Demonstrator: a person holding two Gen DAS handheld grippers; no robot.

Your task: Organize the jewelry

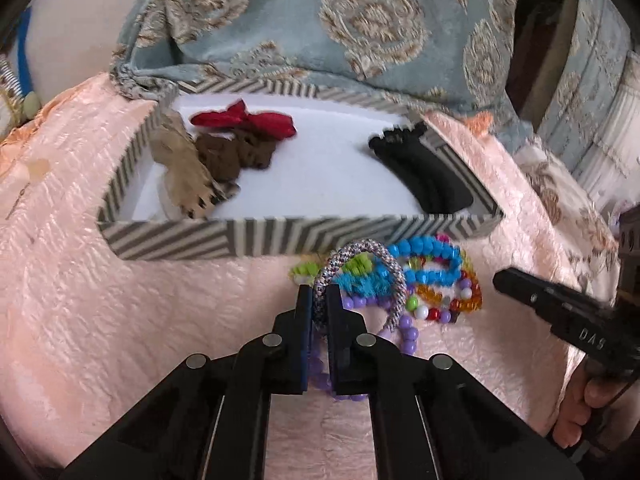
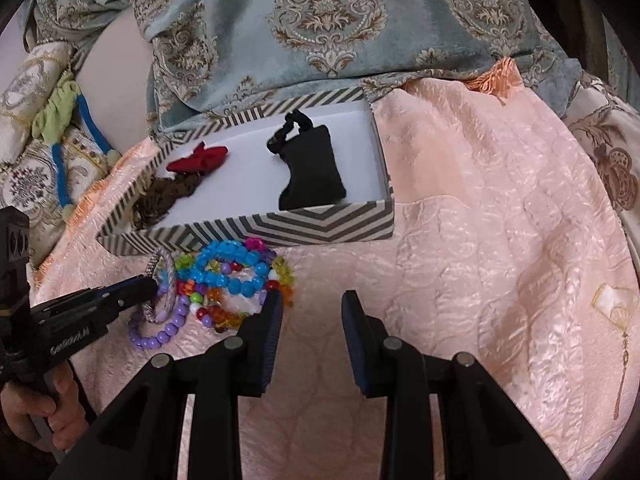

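Two tongs: left tongs (image 1: 319, 300) clench the braided bangle (image 1: 360, 276) beside the striped box (image 1: 240, 236) (tangled beads (image 1: 432, 276) may drag along); right tongs (image 2: 310, 304) gape.

White letters reading "DAS" are showing on the side of the black plastic right tool (image 1: 516, 280), where it is reaching in from the right edge of the left wrist view; the rest of that word is running out of sight. In the right wrist view, a line of small white lettering is sitting on the body of the black plastic left tool (image 2: 148, 285), but it is appearing too blurred to read with certainty. The grey-and-white chevron-striped cardboard box (image 2: 320, 226) is carrying only its pattern, with no readable words or numbers on it.
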